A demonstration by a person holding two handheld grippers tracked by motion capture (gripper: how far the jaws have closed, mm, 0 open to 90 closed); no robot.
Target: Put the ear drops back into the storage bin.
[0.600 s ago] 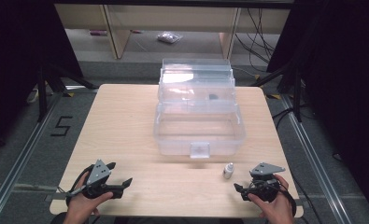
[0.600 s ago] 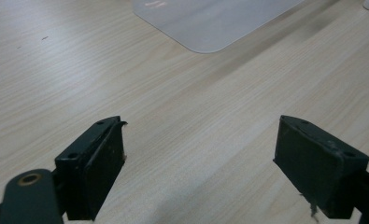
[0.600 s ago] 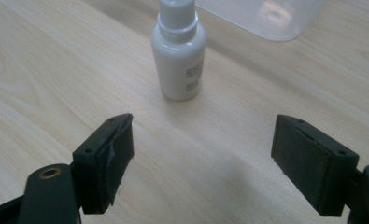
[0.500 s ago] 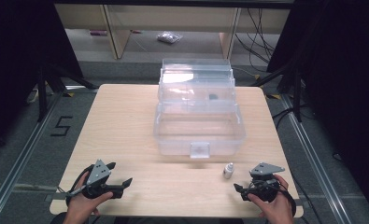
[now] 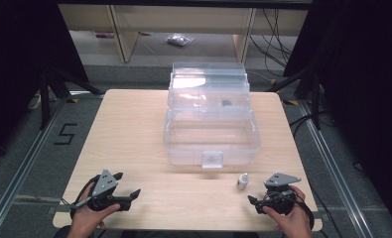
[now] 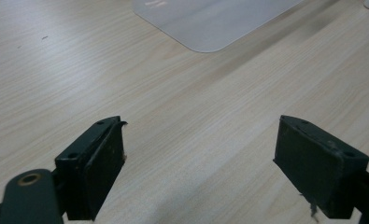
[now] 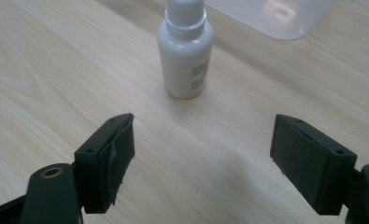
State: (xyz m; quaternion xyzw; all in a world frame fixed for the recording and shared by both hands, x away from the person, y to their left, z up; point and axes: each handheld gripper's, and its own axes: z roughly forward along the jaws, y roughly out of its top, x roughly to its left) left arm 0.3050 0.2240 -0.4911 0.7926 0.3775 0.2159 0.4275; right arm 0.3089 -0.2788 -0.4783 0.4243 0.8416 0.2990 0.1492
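We work at one wooden table (image 5: 134,129) bearing one clear plastic box (image 5: 211,131), lid open. One small white bottle (image 5: 242,181) stands upright just before it, near our right gripper (image 5: 255,202). Both it and the left gripper (image 5: 133,194) rest spread and empty. We judge the pickup pending: next, reach forward and pinch the bottle

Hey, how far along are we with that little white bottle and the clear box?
Done: the clear box stands open on the table. In hand: nothing yet. The right tool sits open just short of the small white bottle, which stands upright in front of the box, untouched. The left tool rests open over bare wood. Left: probably gripping the bottle and placing it in the box.
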